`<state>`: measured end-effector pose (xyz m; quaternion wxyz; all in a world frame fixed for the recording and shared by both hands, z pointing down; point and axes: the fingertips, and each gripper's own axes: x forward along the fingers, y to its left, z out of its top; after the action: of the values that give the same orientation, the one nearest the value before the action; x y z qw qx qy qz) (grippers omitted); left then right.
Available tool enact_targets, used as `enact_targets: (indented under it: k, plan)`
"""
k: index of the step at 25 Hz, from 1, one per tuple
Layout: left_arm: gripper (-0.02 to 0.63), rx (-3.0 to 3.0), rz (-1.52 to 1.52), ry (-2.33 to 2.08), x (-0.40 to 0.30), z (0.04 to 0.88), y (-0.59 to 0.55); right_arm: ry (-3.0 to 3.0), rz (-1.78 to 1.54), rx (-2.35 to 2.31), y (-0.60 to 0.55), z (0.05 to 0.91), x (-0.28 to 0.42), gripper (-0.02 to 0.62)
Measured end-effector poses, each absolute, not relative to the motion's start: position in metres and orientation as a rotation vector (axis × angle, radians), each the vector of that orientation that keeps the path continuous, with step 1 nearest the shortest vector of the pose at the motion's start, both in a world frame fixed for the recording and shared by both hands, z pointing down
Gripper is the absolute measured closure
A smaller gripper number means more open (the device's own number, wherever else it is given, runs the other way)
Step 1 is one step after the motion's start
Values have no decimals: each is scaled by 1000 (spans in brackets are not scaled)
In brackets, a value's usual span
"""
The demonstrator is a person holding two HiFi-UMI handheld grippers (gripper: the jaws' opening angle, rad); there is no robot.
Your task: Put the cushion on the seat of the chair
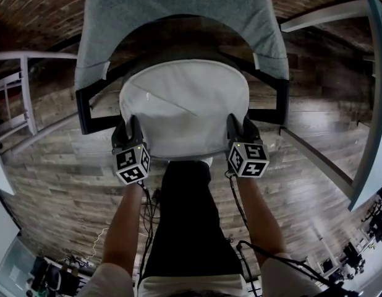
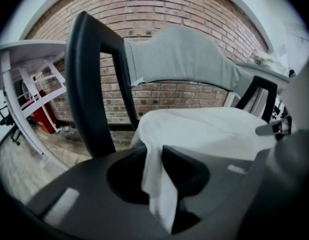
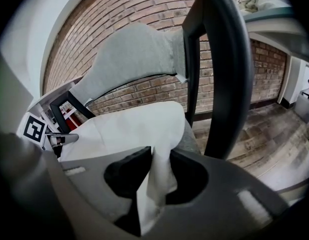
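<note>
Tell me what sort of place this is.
Probably an indoor workroom or lab, loft-style. It has a bare brick wall, a wood-plank floor, white tables along the sides, and what looks like cabled gear on the floor at the edges.

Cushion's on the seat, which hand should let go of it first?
Probably right: beside the right tool the cushion visibly rests on the grey seat. The left tool grips its corner likewise, so it's close.
</note>
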<state>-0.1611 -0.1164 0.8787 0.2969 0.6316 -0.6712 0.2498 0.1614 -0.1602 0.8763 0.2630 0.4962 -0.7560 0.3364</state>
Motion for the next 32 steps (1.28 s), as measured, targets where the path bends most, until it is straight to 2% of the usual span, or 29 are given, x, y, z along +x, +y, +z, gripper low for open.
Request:
enact_targets:
  k: [11, 20, 23, 28, 32]
  plan:
    - [517, 1661, 608, -1793, -166, 872, -114, -2014, 960, 1448, -160, 870, 172, 421]
    - [468, 1638, 605, -1816, -174, 866, -109, -2012, 983, 1499, -160, 861, 180, 385]
    - [468, 1637, 593, -1823, -177, 861, -106, -2013, 987, 1502, -156, 859, 183, 350]
    - [468, 1657, 596, -1808, -172, 839, -95, -2020, 978, 1501, -147, 838, 188, 350]
    - [468, 1699, 574, -1801, -166, 779, -92, -2065, 987, 1464, -139, 789, 173, 351]
